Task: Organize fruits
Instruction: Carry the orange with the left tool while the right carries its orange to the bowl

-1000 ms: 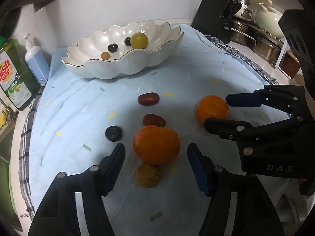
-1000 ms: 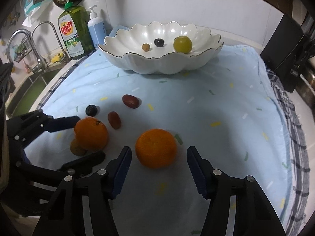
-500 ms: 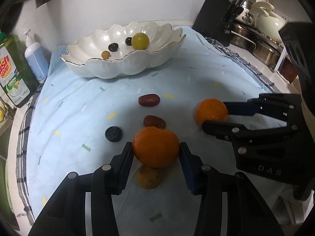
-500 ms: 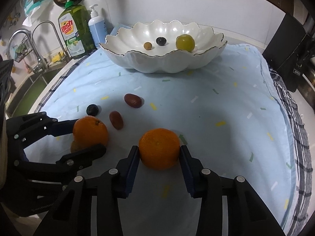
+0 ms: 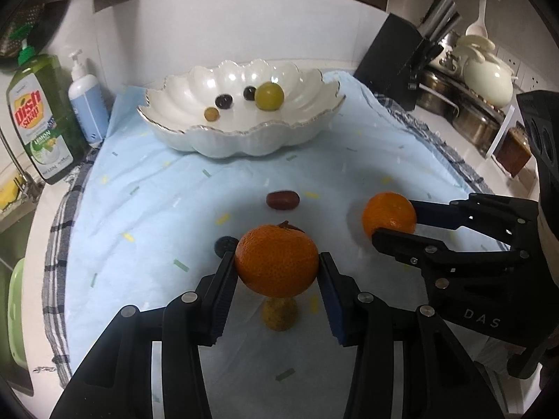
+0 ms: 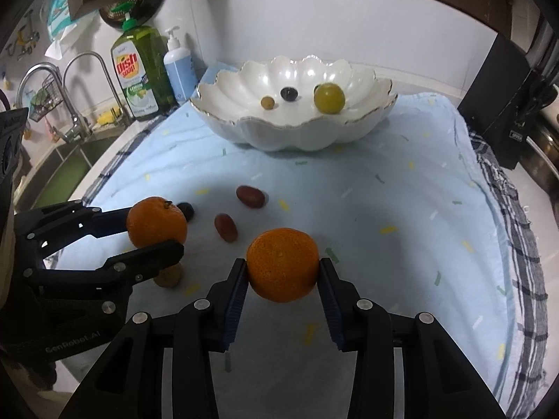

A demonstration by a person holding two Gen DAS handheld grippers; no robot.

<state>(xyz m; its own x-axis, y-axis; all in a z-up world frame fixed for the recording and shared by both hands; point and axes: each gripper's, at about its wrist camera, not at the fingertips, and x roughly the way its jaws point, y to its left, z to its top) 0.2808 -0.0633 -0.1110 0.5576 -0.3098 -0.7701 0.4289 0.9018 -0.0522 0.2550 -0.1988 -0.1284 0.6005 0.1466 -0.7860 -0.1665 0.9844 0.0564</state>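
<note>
Cloth (image 5: 146, 209), pale blue with confetti flecks, spread over the counter. Scalloped white bowl (image 5: 244, 139) at the far end, holding a green plum (image 5: 269, 96), two dark berries and a small yellowish fruit. Left gripper (image 5: 277, 269) clamped on a stemmed orange (image 5: 276, 260), apparently raised off the cloth above a small brownish fruit (image 5: 279, 316). Right gripper (image 6: 283, 267) likewise closed on the second orange (image 6: 283, 265); whether lifted, could not tell. Left loose on the cloth: two reddish-brown oval fruits (image 6: 249, 196), (image 6: 226, 227) and a dark berry (image 6: 186, 209) just behind the left orange.
</note>
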